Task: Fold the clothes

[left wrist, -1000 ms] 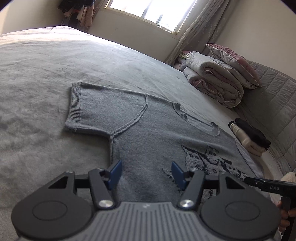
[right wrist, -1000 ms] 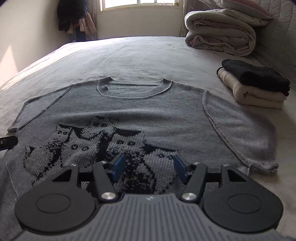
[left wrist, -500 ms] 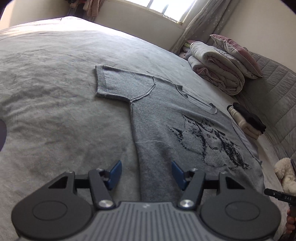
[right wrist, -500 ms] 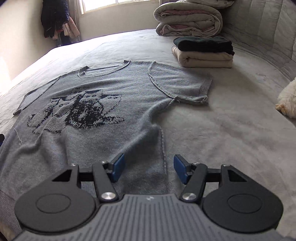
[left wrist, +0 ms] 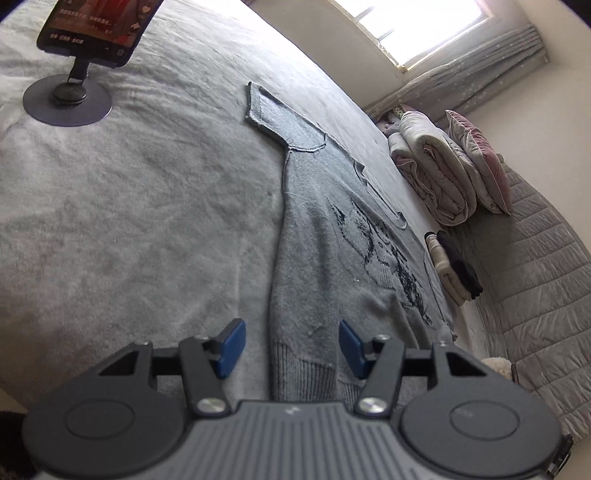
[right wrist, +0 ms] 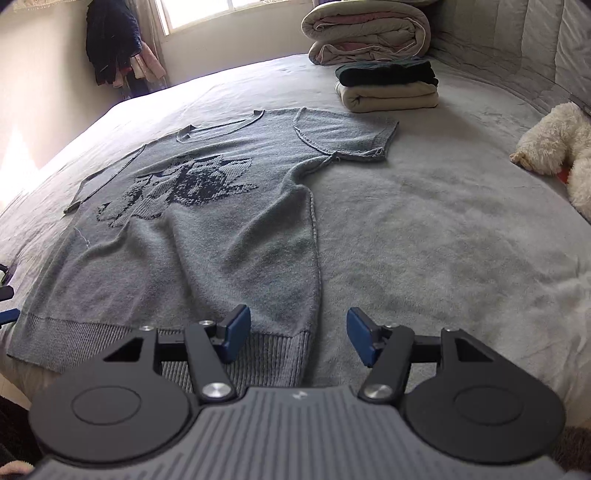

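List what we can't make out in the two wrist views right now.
- Left wrist: sweater hem corner, hidden behind left gripper, jaws closing, nothing pinched.
- Left wrist: phone on stand, cut off by top edge; text too small.
- Right wrist: plush toy, cut off at right edge.

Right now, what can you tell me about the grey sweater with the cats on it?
The grey sweater is a soft-looking, short-sleeved knit with a dark cat picture on the chest, a ribbed neckline, ribbed sleeve cuffs and a ribbed hem. It lies spread flat, front up, on the grey bed, slightly wrinkled and not yet folded. The hem is nearest, the neck far away. Each gripper hovers over a bottom corner; whether any fingers touch it cannot be told.
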Motion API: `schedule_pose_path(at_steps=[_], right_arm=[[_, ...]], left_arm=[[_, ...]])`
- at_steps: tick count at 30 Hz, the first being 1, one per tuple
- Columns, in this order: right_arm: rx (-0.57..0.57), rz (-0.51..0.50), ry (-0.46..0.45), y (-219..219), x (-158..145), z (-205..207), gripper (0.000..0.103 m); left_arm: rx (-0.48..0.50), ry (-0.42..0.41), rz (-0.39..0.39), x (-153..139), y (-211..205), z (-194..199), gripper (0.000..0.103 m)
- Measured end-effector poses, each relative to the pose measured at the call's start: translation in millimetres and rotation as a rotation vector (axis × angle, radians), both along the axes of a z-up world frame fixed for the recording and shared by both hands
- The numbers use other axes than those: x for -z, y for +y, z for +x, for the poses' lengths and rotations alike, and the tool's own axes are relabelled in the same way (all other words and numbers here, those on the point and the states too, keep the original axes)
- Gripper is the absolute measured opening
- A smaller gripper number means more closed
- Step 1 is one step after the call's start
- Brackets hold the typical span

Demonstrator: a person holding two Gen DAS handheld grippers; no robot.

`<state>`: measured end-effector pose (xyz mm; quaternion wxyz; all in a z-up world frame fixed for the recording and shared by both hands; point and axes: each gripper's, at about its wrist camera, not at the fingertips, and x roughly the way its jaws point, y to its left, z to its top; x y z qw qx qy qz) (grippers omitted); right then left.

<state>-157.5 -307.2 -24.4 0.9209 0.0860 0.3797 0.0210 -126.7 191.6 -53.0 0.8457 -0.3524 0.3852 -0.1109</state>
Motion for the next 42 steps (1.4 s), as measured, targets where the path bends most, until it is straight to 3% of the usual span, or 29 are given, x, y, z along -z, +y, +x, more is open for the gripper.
schedule_pose_path(at_steps=[3,6,9,12,14,15,16,18,24,26,29,34,36,40,42], right_arm=[[0.025,-0.004,-0.013,-2,0,-13,0.062],[0.072,0.076,0.002,-15,4,-20,0.061],[0.102,0.164,0.036,-25,11,-24,0.041],[0.076,0.221,0.067,-22,21,-27,0.040],[0.048,0.176,0.052,-12,23,-28,0.039],[0.035,0.151,0.043,-8,24,-28,0.026],[0.028,0.142,0.039,-6,24,-27,0.005],[0.034,0.135,0.021,-6,17,-28,0.006],[0.044,0.123,-0.112,-17,-31,-44,0.005],[0.033,0.102,-0.117,-16,-39,-46,0.005],[0.014,0.059,-0.095,-12,-41,-47,0.005],[0.027,0.046,0.066,-12,6,-35,0.005],[0.028,0.049,0.102,-13,22,-33,0.005],[-0.014,0.050,0.088,-15,13,-29,0.011],[-0.025,0.072,0.082,-20,10,-24,0.016]], left_arm=[[-0.030,-0.004,-0.044,3,0,-16,0.055],[-0.051,-0.005,-0.071,7,0,-28,0.051],[-0.037,0.011,-0.071,11,-2,-34,0.040],[-0.001,0.031,-0.062,17,-6,-37,0.035],[0.016,0.047,-0.049,20,-10,-35,0.027],[0.022,0.057,-0.038,22,-13,-34,0.010],[0.019,0.056,-0.025,19,-14,-35,0.005],[0.014,0.051,0.001,15,-16,-36,0.005],[0.033,-0.111,0.093,-35,-21,-54,0.004],[0.052,-0.139,0.122,-44,-23,-58,0.004],[0.080,-0.114,0.179,-39,-27,-55,0.004],[0.099,0.018,0.242,4,-29,-47,0.004],[0.108,0.013,0.231,6,-25,-46,0.004],[0.135,-0.003,0.218,4,-23,-46,0.007],[0.139,-0.004,0.210,2,-21,-46,0.013]])
